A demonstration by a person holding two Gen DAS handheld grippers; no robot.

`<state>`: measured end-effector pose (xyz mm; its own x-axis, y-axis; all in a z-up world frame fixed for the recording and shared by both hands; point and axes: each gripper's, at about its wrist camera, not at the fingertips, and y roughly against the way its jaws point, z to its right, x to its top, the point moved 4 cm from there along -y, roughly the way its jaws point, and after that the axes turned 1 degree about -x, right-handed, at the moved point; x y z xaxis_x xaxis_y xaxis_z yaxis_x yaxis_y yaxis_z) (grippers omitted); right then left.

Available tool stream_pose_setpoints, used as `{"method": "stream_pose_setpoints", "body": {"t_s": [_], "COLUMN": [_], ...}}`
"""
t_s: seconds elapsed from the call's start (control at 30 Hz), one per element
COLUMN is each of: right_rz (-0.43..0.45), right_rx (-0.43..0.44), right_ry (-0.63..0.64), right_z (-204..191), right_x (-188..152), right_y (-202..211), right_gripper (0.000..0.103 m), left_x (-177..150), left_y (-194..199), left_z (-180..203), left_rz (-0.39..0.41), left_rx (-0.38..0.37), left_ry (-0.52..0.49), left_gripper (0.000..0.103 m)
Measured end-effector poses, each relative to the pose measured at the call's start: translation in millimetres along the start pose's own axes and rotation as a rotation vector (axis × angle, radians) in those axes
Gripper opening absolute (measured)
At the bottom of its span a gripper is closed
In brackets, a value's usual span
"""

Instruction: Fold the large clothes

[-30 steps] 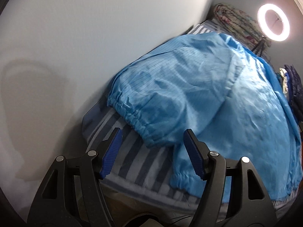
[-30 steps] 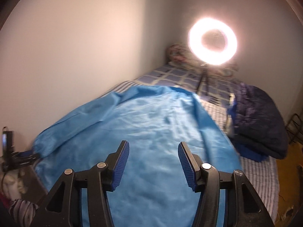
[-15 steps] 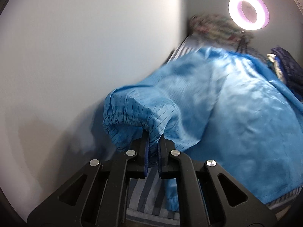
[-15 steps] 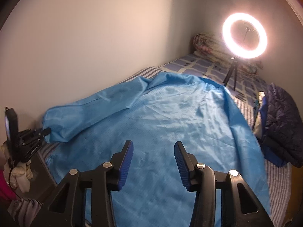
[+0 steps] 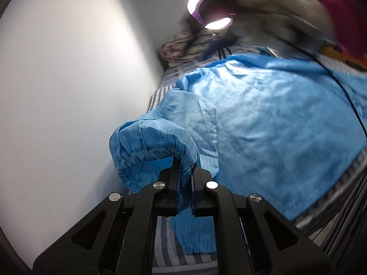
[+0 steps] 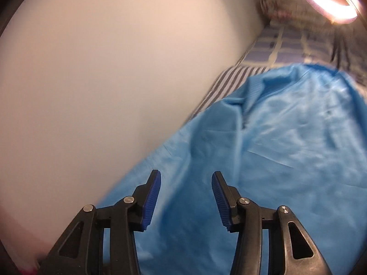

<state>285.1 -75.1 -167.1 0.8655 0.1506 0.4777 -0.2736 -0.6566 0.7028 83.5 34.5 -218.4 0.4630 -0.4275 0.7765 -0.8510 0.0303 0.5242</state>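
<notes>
A large light-blue pinstriped jacket [image 5: 270,119] lies spread over a striped bed. My left gripper [image 5: 185,178] is shut on the jacket's elastic sleeve cuff [image 5: 146,151] and holds it lifted above the bedsheet near the wall. The sleeve arches up from the jacket body into the jaws. In the right wrist view the same jacket [image 6: 275,149] fills the lower right. My right gripper [image 6: 185,197] is open and empty, just above the jacket's wall-side edge, touching nothing.
A pale wall [image 5: 68,91] runs along the left of the bed. A striped bedsheet [image 6: 231,80] shows beyond the jacket. A lit ring light [image 6: 325,2] and a patterned bundle [image 5: 181,45] stand at the far end. A gloved hand [image 5: 282,11] crosses the left view's top right.
My left gripper closed on the sleeve cuff and lifted it off the bed. My right gripper swung left toward the wall and lower over the jacket, staying open.
</notes>
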Motion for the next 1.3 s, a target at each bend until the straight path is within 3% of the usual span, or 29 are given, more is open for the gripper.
{"method": "stream_pose_setpoints", "body": {"t_s": [0.27, 0.57, 0.6, 0.63, 0.7, 0.87, 1.07, 1.17, 1.3], "right_rz": [-0.15, -0.212, -0.216, -0.221, -0.218, -0.116, 0.058, 0.109, 0.086], "right_rx": [-0.061, -0.23, -0.239, -0.239, -0.213, -0.159, -0.105, -0.14, -0.181], "right_ry": [-0.016, -0.004, -0.006, -0.012, -0.039, -0.079, -0.123, -0.173, -0.256], "right_z": [-37.8, -40.3, -37.8, -34.4, -27.5, -16.6, 15.2, 53.3, 99.8], "right_x": [31.9, 35.8, 36.9, 36.3, 34.5, 41.9, 34.2, 4.1, -45.3], "right_y": [-116.9, -168.1, -170.8, -174.4, -175.8, -135.5, -32.0, 10.6, 22.6], "right_gripper": [0.051, 0.052, 0.039, 0.018, 0.0, 0.0, 0.0, 0.0, 0.0], "left_x": [-10.9, -17.3, -17.2, -16.9, -17.1, -20.0, -28.0, -31.4, -35.0], "left_y": [1.0, -1.3, -1.9, -2.8, -2.1, 1.0, 7.6, 15.1, 23.7], "left_z": [16.3, 26.1, 26.0, 25.7, 25.1, 22.5, 19.4, 24.4, 36.1], "left_rz": [0.022, 0.024, 0.024, 0.024, 0.024, 0.02, 0.003, 0.009, 0.011], "left_rx": [-0.016, -0.036, -0.034, -0.032, -0.029, -0.004, 0.012, 0.016, 0.008], "left_ry": [-0.093, -0.148, -0.148, -0.147, -0.147, -0.16, -0.171, -0.199, -0.238], "left_gripper": [0.004, 0.004, 0.004, 0.004, 0.004, 0.004, 0.004, 0.004, 0.004]}}
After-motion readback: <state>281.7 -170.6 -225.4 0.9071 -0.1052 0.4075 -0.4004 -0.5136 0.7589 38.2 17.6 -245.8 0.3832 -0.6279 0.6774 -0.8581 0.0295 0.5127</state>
